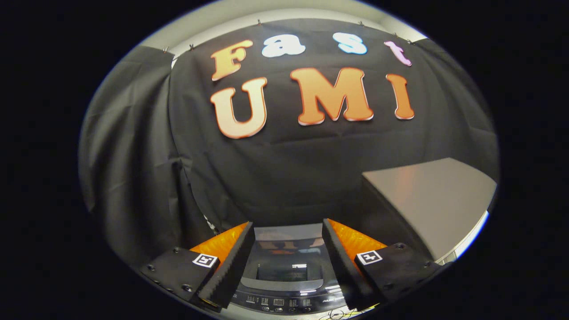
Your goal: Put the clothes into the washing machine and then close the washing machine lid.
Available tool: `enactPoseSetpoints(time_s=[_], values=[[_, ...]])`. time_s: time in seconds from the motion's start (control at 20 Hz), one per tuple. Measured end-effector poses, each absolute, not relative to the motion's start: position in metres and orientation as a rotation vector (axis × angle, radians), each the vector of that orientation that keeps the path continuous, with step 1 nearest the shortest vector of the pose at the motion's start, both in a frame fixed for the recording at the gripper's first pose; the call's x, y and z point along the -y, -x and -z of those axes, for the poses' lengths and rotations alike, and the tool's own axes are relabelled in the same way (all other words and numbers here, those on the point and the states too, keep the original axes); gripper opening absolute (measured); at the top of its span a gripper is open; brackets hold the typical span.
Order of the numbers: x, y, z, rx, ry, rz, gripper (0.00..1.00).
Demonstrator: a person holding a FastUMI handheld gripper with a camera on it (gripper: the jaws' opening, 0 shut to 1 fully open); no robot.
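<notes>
Claw (pixel 289 262) hanging wide open at the near edge, its two fingers spread well apart and gripping nothing at all. Left finger (pixel 231 266) shows its black ribbed pad with orange backing behind it; right finger (pixel 340 266) mirrors it, and each carries a small square black-and-white marker on its black housing. Down between the fingers, just below and ahead of them, sits the washing machine (pixel 284 284): its dark glossy lid (pixel 284 266) is lying flat, closed, with reflections sliding across the glass, and the control panel (pixel 278 303) with its row of small buttons runs along the nearest edge. No garment can be made out anywhere near the fingers or on the machine. Off past the right finger, a pale grey slab of worktop (pixel 435 204) angles away, its top bare where it shows. Beyond everything, black cloth (pixel 284 169) drapes the booth wall, with another fold hanging down on the left side, and a strip of pale wall (pixel 284 9) above it.
</notes>
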State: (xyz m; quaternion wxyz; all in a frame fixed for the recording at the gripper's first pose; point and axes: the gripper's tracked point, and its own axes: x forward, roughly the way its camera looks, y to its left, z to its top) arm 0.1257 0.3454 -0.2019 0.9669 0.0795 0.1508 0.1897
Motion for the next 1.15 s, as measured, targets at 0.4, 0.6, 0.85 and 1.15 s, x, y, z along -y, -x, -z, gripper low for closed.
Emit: enactPoseSetpoints(time_s=[0.4, 0.6, 0.85, 1.15], values=[[-0.218, -0.085, 0.097, -0.154, -0.111, -0.353, 0.98], [-0.149, -0.065, 0.059, -0.096, -0.101, -0.31, 0.98], [-0.073, -0.044, 0.042, -0.043, -0.071, -0.254, 0.98], [-0.011, -0.02, 0.035, 0.007, -0.086, -0.235, 0.98]])
